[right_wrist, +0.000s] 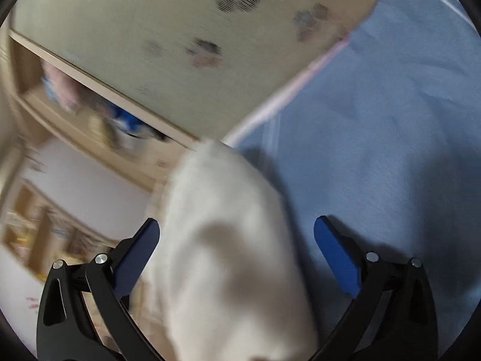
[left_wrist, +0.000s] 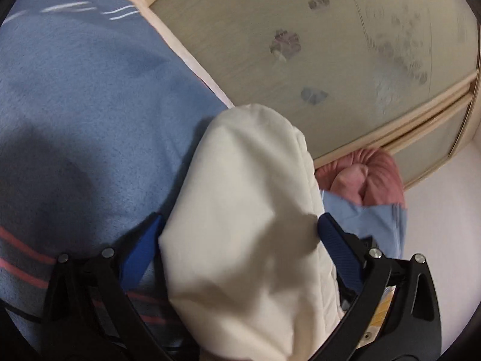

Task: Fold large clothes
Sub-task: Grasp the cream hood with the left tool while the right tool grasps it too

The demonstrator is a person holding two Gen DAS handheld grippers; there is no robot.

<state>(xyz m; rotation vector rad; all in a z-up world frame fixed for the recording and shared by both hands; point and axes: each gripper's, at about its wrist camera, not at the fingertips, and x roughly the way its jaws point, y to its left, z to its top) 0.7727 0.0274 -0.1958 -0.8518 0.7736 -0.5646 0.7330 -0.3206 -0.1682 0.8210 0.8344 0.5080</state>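
Draped between the blue pads of both tools, a cream garment [left_wrist: 240,210] is seen over a blue blanket [left_wrist: 90,105] on the bed. In the left wrist view the left tool [left_wrist: 240,225] is spread wide, w/ cloth filling the gap from pad to pad; both pads are touched by fabric, but whether it is actually pinched can't be told. The garment is bunched into a thick rounded fold, its far end lying at the blanket edge. Pink stripes are seen on the blanket at lower left, white ones at the top. A pink cushion [left_wrist: 360,177] sits just beyond the garment, near a wardrobe door [left_wrist: 300,45] printed w/ paw marks.

In the right wrist view, badly blurred, the right tool [right_wrist: 237,234] is also held wide apart. The garment [right_wrist: 225,240] is touched by the left pad, while the right pad stands apart from it w/ blanket [right_wrist: 375,150] visible in the gap. Grip can't be confirmed. Shelves [right_wrist: 45,225] are made out at left, contents too smeared to name.
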